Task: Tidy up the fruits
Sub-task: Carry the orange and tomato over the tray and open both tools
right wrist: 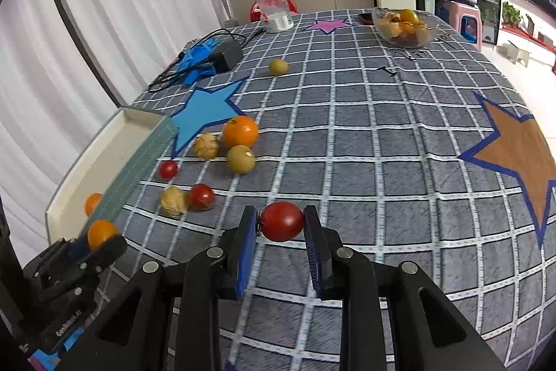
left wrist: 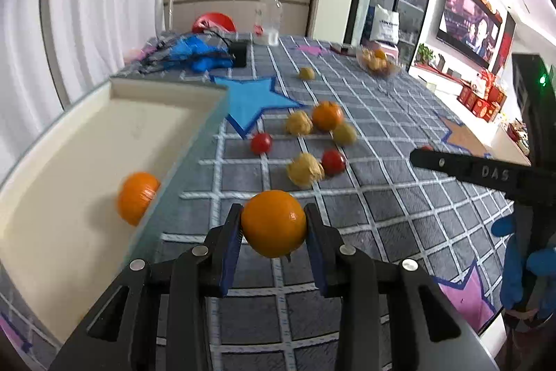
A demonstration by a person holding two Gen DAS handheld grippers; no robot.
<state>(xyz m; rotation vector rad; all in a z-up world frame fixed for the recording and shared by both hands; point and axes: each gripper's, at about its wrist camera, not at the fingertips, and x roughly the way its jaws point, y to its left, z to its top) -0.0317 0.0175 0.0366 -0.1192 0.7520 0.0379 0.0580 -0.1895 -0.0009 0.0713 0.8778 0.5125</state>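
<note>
My left gripper [left wrist: 274,209] is shut on an orange [left wrist: 273,225], held just above the checked tablecloth beside the cream tray [left wrist: 166,86]. A second orange [left wrist: 137,197] lies inside that tray. My right gripper [right wrist: 280,211] is shut on a red tomato [right wrist: 281,221] over the cloth. Between the two grippers, loose fruit lies on the cloth: an orange [right wrist: 240,131], two tomatoes [right wrist: 202,195], two husked yellow fruits [right wrist: 173,201] and a yellow-green fruit [right wrist: 240,159]. In the right wrist view the left gripper [right wrist: 100,240] shows at lower left with its orange.
A glass bowl [right wrist: 417,37] of fruit stands at the table's far right, and a lone yellow-green fruit [right wrist: 278,66] lies mid-table. A water bottle [right wrist: 272,2], blue gloves [right wrist: 198,56] and a black adapter [right wrist: 227,54] with cable sit at the back. A blue-gloved hand [left wrist: 521,259] holds the right gripper.
</note>
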